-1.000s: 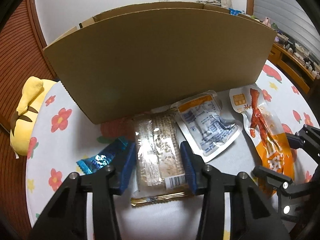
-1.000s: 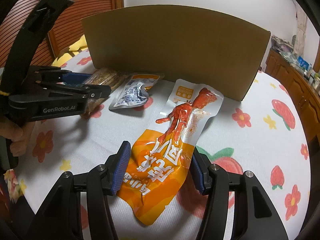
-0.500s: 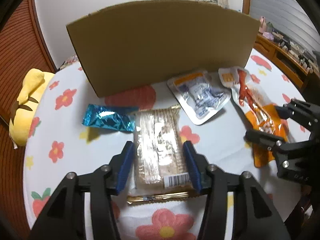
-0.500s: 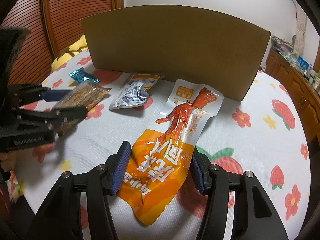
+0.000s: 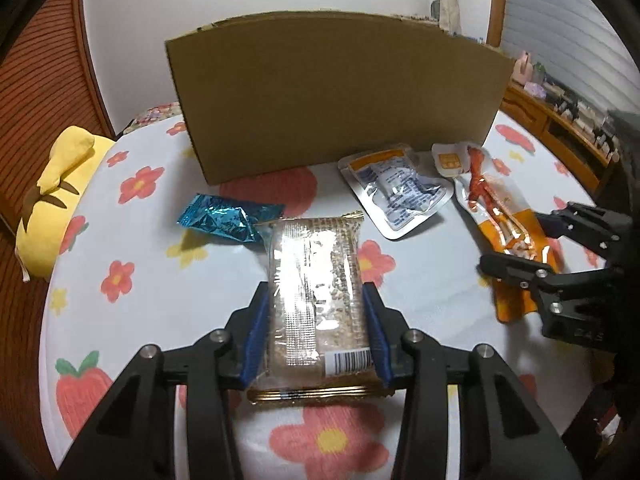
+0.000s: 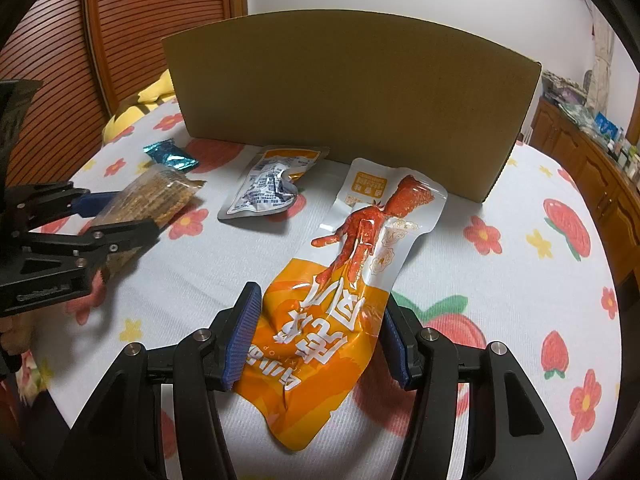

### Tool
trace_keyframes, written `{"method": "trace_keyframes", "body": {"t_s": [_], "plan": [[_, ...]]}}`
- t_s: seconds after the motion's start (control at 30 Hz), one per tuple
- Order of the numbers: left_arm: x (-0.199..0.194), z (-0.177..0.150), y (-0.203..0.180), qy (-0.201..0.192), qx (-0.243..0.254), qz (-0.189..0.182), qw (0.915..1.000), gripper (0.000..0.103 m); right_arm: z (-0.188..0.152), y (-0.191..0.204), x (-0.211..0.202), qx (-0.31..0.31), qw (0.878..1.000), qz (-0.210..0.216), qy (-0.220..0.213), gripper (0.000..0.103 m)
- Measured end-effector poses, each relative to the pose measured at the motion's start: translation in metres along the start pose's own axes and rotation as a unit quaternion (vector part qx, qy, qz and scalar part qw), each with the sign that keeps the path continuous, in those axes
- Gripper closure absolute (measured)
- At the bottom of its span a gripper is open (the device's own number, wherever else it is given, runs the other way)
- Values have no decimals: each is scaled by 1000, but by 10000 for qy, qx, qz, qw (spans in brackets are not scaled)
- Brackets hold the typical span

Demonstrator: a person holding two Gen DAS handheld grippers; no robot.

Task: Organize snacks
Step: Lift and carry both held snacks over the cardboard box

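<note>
Left gripper [image 5: 316,330] has just been closing and now clamps the clear-wrapped rectangular seed-bar pack [image 5: 314,280] by its long edges near the barcode end; long axis runs straight out from the claw toward the brown cardboard box [image 5: 336,96], ready to carry. Right gripper [image 6: 320,338] pinches the orange chicken-foot pouch [image 6: 344,280] across its width, top pointing ahead toward the box.
</note>
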State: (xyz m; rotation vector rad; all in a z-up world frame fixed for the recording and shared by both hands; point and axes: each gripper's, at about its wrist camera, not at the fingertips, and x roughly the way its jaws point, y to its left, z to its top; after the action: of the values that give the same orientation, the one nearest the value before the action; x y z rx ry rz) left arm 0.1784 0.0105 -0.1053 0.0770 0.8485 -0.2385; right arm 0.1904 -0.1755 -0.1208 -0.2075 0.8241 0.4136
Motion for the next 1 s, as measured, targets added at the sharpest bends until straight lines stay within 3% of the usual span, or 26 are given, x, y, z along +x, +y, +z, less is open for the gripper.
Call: {"method": "trace_keyframes", "body": {"t_s": [0.43,1.0], "plan": [[-37,-3,-6,-413,-89,-154,9990,60,2,-1,-3,78,10000,-58,10,58],[-52,-1,-11,-628,-71,-200,9978,60,0,5,-53,183,9982,197,-538,58]]}}
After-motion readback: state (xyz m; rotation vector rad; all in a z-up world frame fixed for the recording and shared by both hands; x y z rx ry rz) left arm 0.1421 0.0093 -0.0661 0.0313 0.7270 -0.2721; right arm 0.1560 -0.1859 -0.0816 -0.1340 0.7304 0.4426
